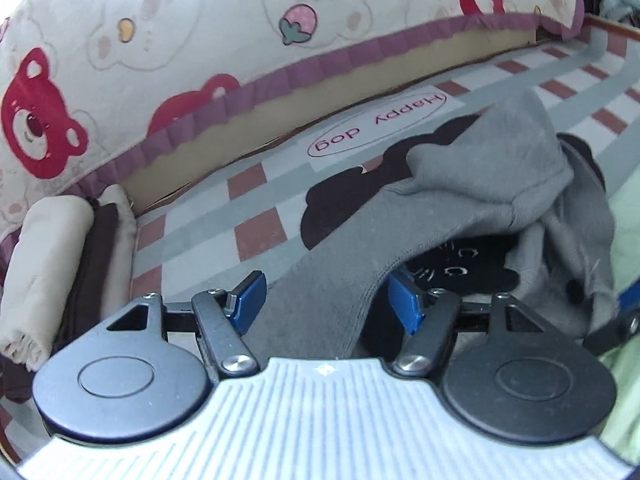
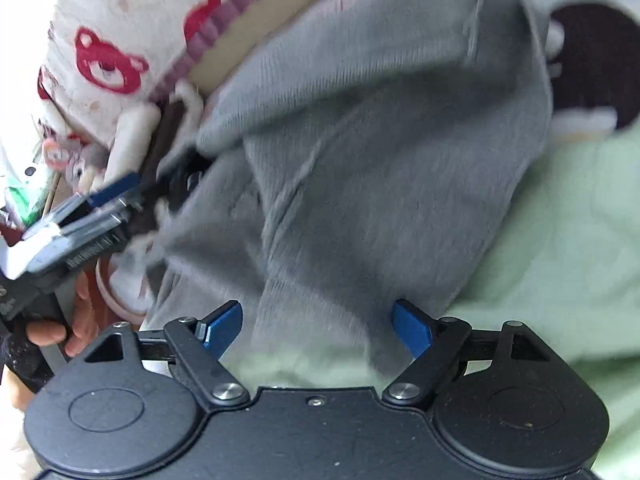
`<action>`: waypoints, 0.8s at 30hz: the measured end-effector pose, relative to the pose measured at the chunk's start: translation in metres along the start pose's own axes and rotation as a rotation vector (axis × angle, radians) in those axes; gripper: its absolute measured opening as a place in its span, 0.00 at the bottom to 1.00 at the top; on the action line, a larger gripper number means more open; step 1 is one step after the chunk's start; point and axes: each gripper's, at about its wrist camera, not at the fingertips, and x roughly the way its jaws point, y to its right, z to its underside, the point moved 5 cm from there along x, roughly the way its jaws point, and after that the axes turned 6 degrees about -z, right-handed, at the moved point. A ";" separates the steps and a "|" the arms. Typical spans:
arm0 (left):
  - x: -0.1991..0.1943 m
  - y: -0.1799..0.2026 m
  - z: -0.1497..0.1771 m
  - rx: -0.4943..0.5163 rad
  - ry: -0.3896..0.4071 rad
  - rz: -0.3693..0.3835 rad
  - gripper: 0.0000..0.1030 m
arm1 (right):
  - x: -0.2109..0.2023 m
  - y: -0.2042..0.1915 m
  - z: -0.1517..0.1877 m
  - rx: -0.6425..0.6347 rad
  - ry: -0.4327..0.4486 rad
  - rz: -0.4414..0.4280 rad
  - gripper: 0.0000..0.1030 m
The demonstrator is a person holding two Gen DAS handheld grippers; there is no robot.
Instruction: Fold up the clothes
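Item: grey knit garment [image 1: 460,184], soft and heavy-draping, lying rumpled on a bed sheet [image 1: 256,196] printed with checks, a dark dog figure and a "Happy dog" label. In the left wrist view it is running from 6 o'clock up to 2 o'clock, one end humped and partly doubled over itself. In the right wrist view it is filling the centre, overlapping a pale green cloth [image 2: 568,240] at 3 to 5 o'clock.

Left gripper [image 1: 324,300]: fingers [image 1: 250,292] standing wide apart, with a strip of the grey knit passing between them. The pads are not closing on it; the fingers are released, the fabric merely lying in the gap.

Right gripper [image 2: 318,326]: fingers [image 2: 412,326] likewise spread wide, the garment's lower edge lying between them, nothing pinched. Motion blur is softening this view.

Also present: a folded cream and brown bundle [image 1: 68,264] at 9 o'clock; a bear-print quilt [image 1: 168,40] across 10 to 1 o'clock.

Handling note, as judgement: the garment is neither flat nor neatly folded. Whichever edge is being taken, each pair of fingers should be closing on a single layer near a corner or hem, both lifting evenly so the knit is not stretching or dragging the green cloth along.
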 end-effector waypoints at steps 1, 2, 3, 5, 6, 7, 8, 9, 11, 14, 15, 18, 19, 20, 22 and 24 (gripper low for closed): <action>0.008 0.004 -0.001 0.006 -0.003 -0.002 0.66 | 0.000 -0.001 -0.002 -0.030 0.029 0.013 0.71; 0.016 0.009 -0.004 0.018 -0.015 -0.007 0.68 | -0.001 -0.002 -0.003 -0.076 0.062 0.031 0.55; 0.027 0.017 -0.007 0.042 -0.043 -0.026 0.70 | -0.004 -0.004 -0.004 -0.148 0.100 0.058 0.48; 0.042 0.034 -0.014 0.104 -0.063 -0.051 0.70 | -0.009 -0.009 -0.006 -0.287 0.169 0.111 0.14; 0.045 0.041 -0.018 0.138 -0.048 -0.051 0.70 | -0.012 -0.010 -0.006 -0.340 0.185 0.133 0.14; 0.048 0.048 -0.021 0.172 -0.033 -0.051 0.68 | -0.015 -0.011 -0.009 -0.386 0.201 0.155 0.12; 0.051 0.055 -0.024 0.210 -0.026 -0.035 0.45 | -0.021 -0.011 -0.015 -0.431 0.223 0.185 0.11; 0.053 0.061 -0.025 0.244 -0.031 -0.017 0.05 | -0.029 -0.012 -0.023 -0.496 0.257 0.227 0.11; 0.052 0.069 -0.030 0.296 -0.025 -0.021 0.05 | -0.053 -0.008 -0.048 -0.581 0.337 0.297 0.11; 0.038 0.067 -0.048 0.327 0.064 -0.129 0.05 | -0.096 0.002 -0.095 -0.561 0.424 0.330 0.10; 0.035 0.060 -0.056 0.309 0.074 -0.186 0.05 | -0.110 0.005 -0.110 -0.563 0.450 0.341 0.10; 0.028 0.030 -0.079 0.185 0.105 -0.354 0.06 | -0.133 0.007 -0.137 -0.570 0.479 0.355 0.11; 0.025 0.020 -0.086 0.132 0.115 -0.391 0.06 | -0.134 0.010 -0.140 -0.557 0.475 0.351 0.12; 0.023 0.012 -0.090 0.082 0.120 -0.408 0.06 | -0.129 0.016 -0.136 -0.517 0.455 0.333 0.15; 0.024 0.004 -0.090 0.024 0.127 -0.421 0.06 | -0.119 0.028 -0.129 -0.437 0.414 0.297 0.31; 0.028 0.001 -0.083 0.023 0.133 -0.466 0.06 | -0.109 0.040 -0.121 -0.357 0.374 0.261 0.43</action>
